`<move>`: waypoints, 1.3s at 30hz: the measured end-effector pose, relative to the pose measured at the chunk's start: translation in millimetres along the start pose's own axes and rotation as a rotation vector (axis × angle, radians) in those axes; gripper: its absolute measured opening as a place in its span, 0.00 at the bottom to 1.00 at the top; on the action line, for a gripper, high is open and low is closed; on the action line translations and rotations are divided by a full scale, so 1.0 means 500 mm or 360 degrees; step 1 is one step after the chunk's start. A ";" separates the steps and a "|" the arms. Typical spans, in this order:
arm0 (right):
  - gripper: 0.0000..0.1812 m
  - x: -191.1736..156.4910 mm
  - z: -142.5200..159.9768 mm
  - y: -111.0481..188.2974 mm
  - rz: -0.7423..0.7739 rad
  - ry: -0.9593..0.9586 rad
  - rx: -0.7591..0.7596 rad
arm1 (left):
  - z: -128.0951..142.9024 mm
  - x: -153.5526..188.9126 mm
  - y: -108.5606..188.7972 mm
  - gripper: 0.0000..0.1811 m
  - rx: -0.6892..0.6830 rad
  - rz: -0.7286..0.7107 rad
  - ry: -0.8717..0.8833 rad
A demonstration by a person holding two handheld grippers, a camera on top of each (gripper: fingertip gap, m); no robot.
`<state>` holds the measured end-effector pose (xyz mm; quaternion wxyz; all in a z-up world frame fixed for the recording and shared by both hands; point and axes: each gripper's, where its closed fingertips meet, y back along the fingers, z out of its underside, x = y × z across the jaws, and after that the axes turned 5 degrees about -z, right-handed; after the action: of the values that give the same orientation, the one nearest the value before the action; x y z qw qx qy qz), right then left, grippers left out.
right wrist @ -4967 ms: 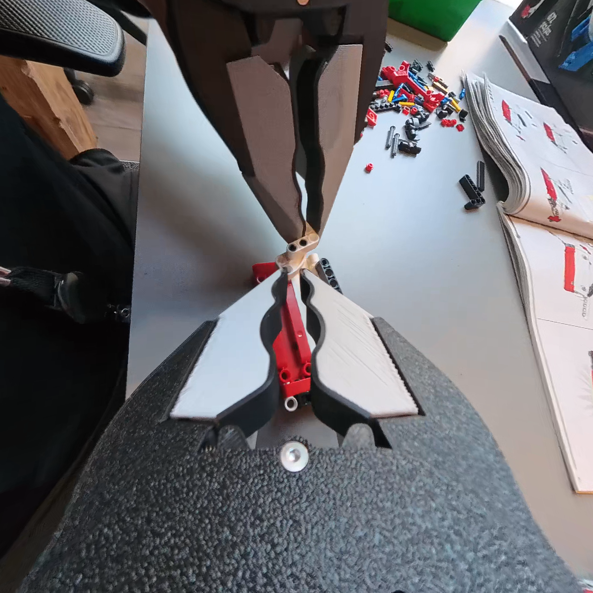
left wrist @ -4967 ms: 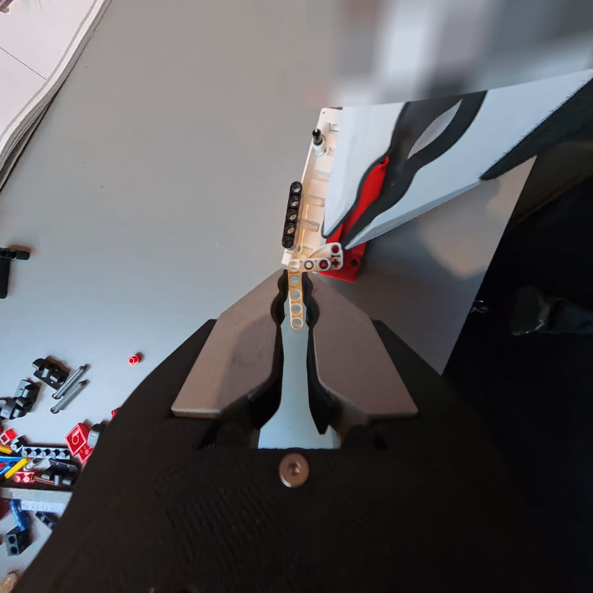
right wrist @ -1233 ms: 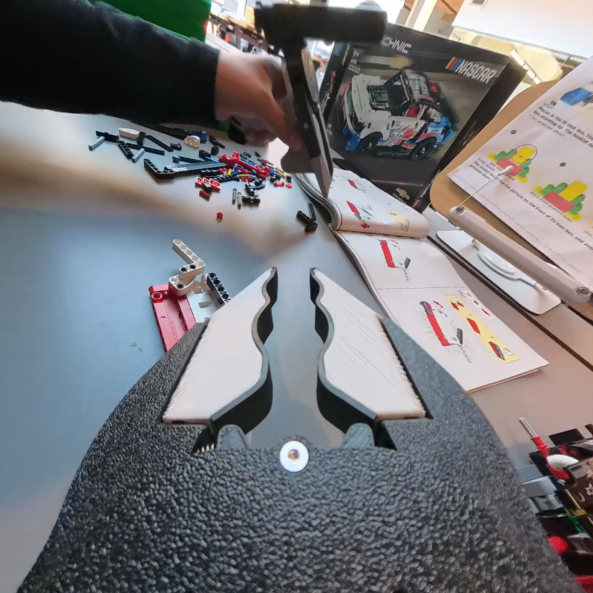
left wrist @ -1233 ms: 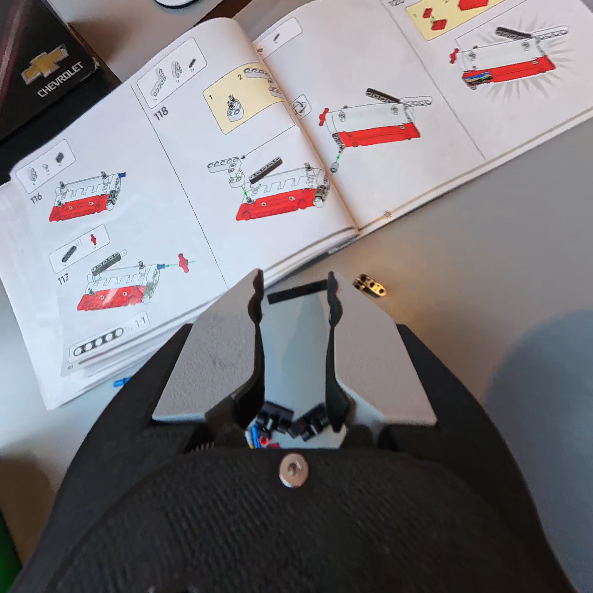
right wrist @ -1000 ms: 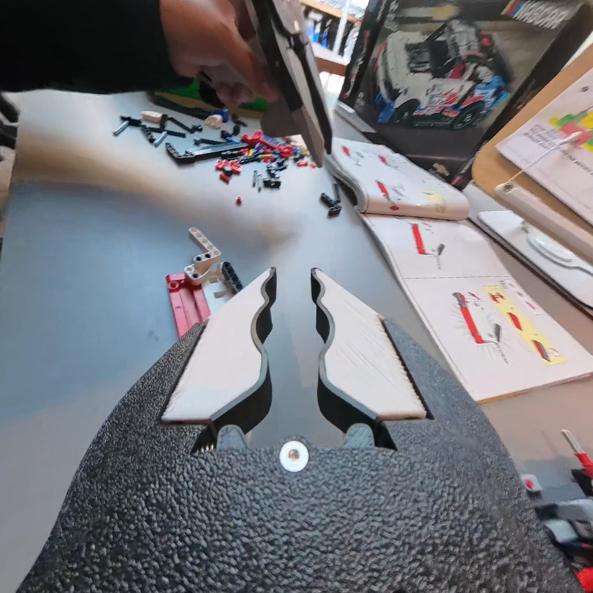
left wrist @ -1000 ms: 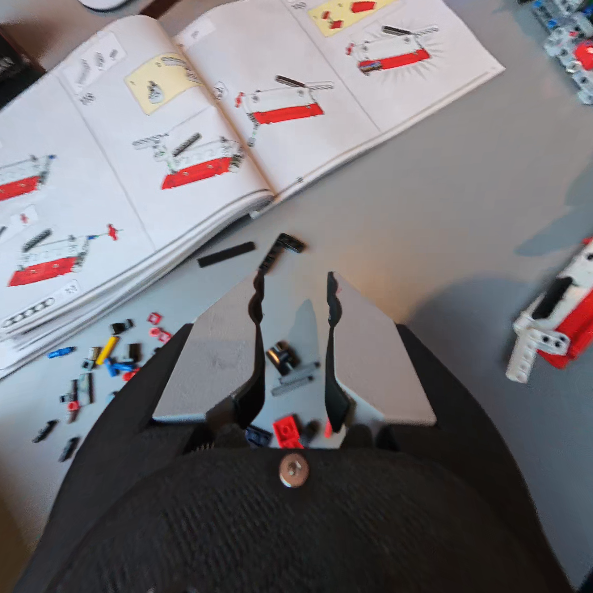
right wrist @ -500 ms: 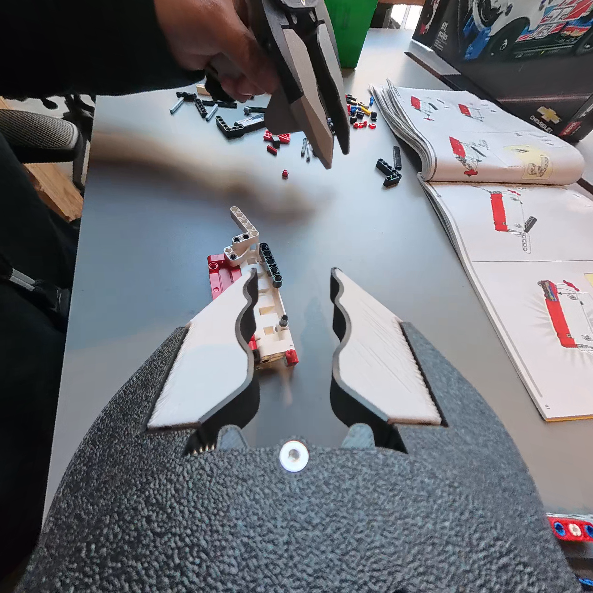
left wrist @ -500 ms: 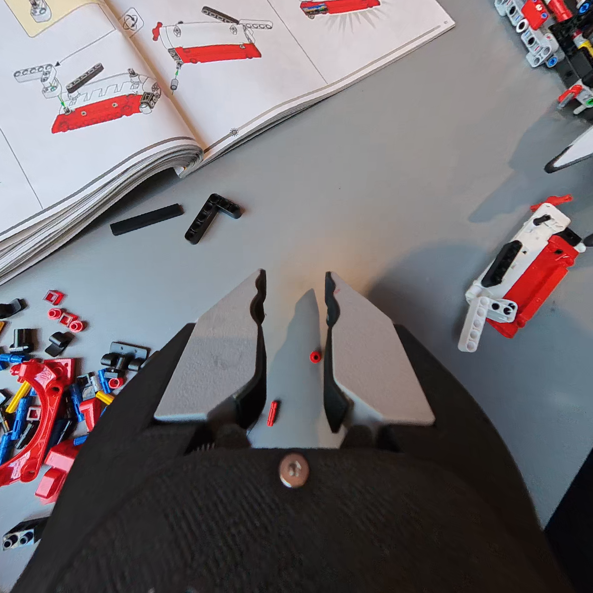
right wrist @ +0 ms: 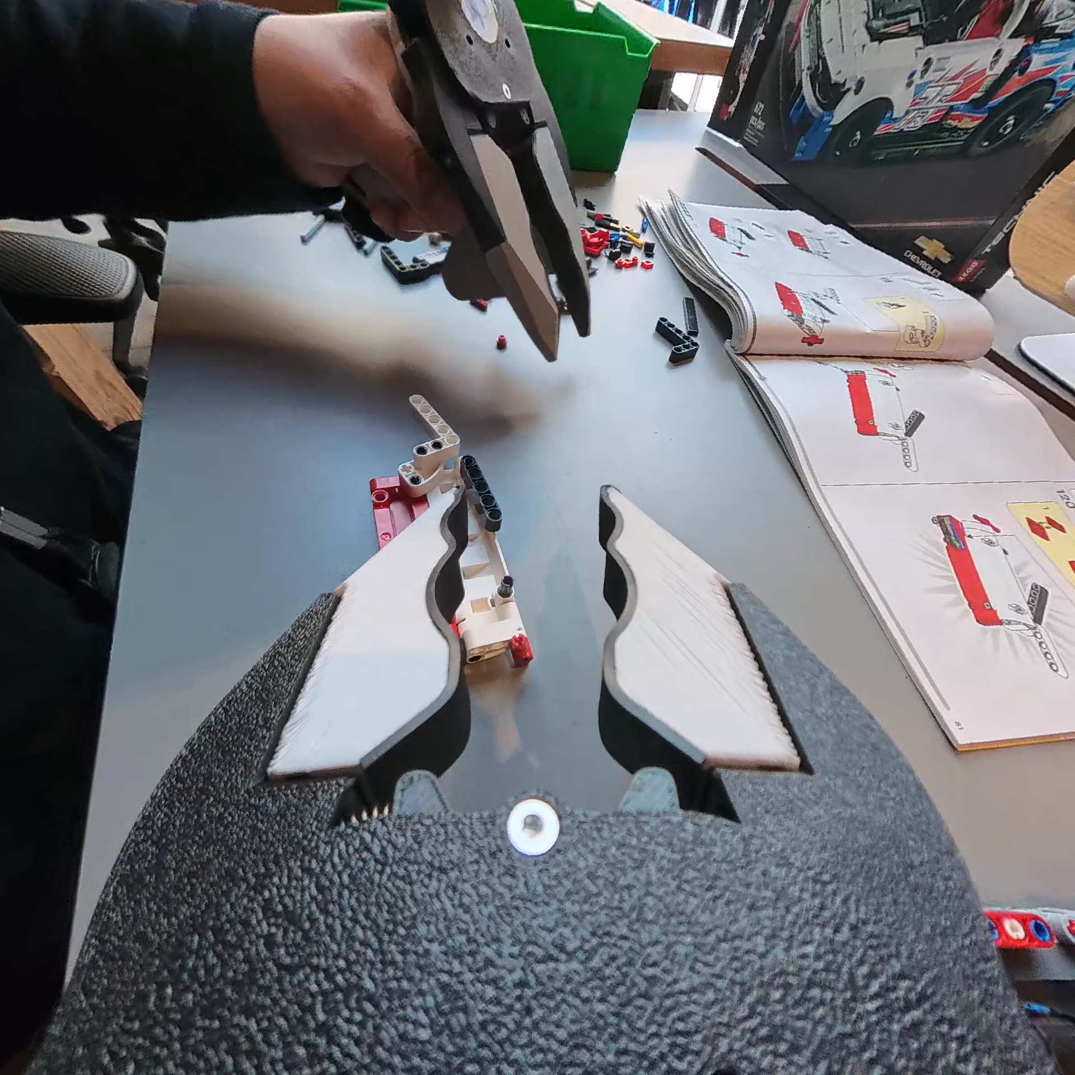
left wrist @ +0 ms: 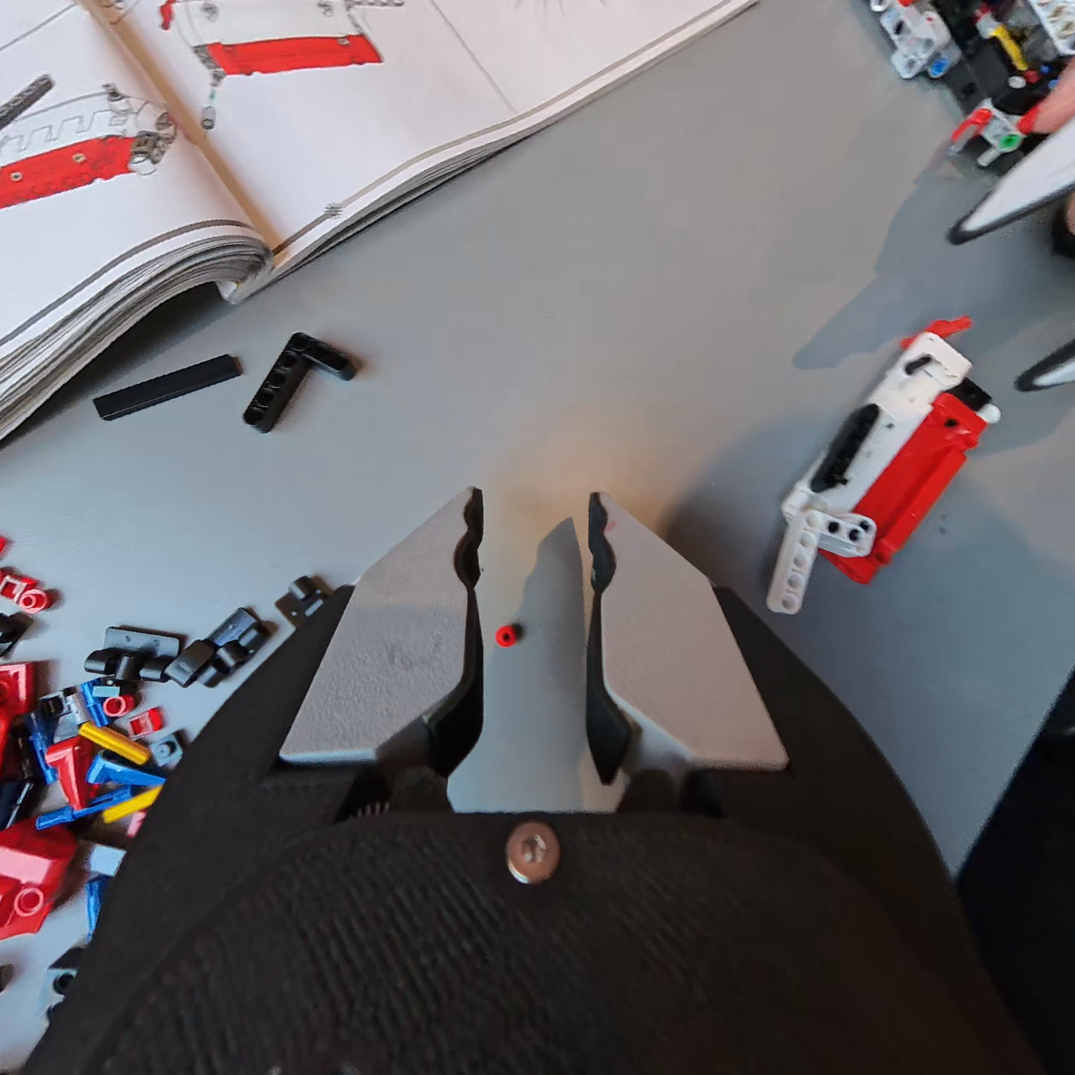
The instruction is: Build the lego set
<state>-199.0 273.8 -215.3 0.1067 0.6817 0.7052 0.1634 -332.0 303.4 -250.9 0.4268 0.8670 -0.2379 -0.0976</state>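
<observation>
Grey tabletop (left wrist: 582, 291) | left gripper (left wrist: 534, 506) part-open, empty, over tiny red plastic bush (left wrist: 508, 634): light, rolls, pinch flanks | right gripper (right wrist: 529, 500) wide-open, empty, beside stiff red-white subassembly (right wrist: 483, 582)

office/workroom | grey desk (right wrist: 669, 442) | mesh office chair (right wrist: 64, 279) | green storage bin (right wrist: 582, 87) | wood floor (right wrist: 75, 372)

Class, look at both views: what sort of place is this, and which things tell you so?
Probably an office or workshop desk used for model building: a grey table, an open instruction booklet, loose bricks, and the set's box.
</observation>
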 end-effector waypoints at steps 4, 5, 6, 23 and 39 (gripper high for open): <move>0.26 -0.028 0.031 -0.001 -0.0107 0.0014 -0.0156 | 0.017 0.071 0.025 0.17 -0.0012 0.0253 -0.0120; 0.27 -0.033 0.037 -0.003 -0.0115 0.0038 -0.0191 | 0.026 0.092 0.030 0.17 -0.0023 0.0328 -0.0163; 0.28 -0.039 0.042 -0.005 -0.0119 0.0064 -0.0219 | 0.035 0.108 0.032 0.18 -0.0036 0.0377 -0.0202; 0.30 -0.071 0.096 -0.036 -0.0292 0.0161 -0.0545 | 0.054 0.193 -0.014 0.02 -0.0083 0.0336 -0.0668; 0.29 -0.076 0.094 -0.041 -0.0413 0.0220 -0.0539 | 0.039 0.200 -0.031 0.03 -0.0191 0.0439 -0.1294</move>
<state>-198.7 239.7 -269.5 0.1912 0.5448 0.7551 0.3106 -247.2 248.3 -271.6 0.3571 0.6917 -0.4941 -0.3870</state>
